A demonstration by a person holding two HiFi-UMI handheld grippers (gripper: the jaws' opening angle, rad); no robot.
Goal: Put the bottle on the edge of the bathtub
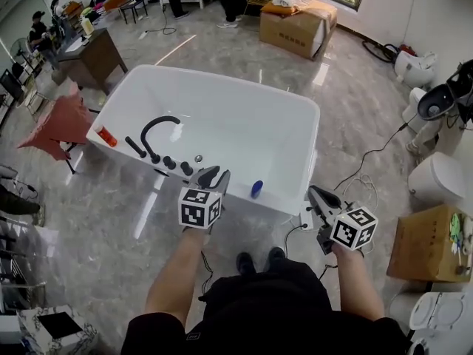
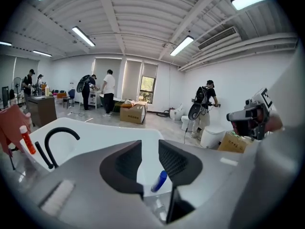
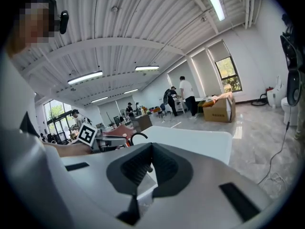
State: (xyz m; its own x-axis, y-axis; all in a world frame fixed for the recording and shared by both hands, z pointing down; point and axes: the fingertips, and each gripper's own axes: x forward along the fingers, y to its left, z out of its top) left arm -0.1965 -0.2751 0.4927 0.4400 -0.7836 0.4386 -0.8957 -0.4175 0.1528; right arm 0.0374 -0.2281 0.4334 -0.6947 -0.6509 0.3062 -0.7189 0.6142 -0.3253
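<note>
Both forearms reach forward, the left gripper [image 1: 213, 174] over the near rim of the bathtub [image 1: 222, 76] with jaws apart and empty, the blue bottle [image 1: 256, 188] resting on that rim just beside it, the right gripper [image 1: 318, 197] closed.

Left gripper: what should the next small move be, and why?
Probably ease the left gripper forward and down toward the blue bottle. Its jaws stand apart with nothing held, and the bottle shows tilted beyond their tips, by the near rim of the tub, not yet between them.
</note>
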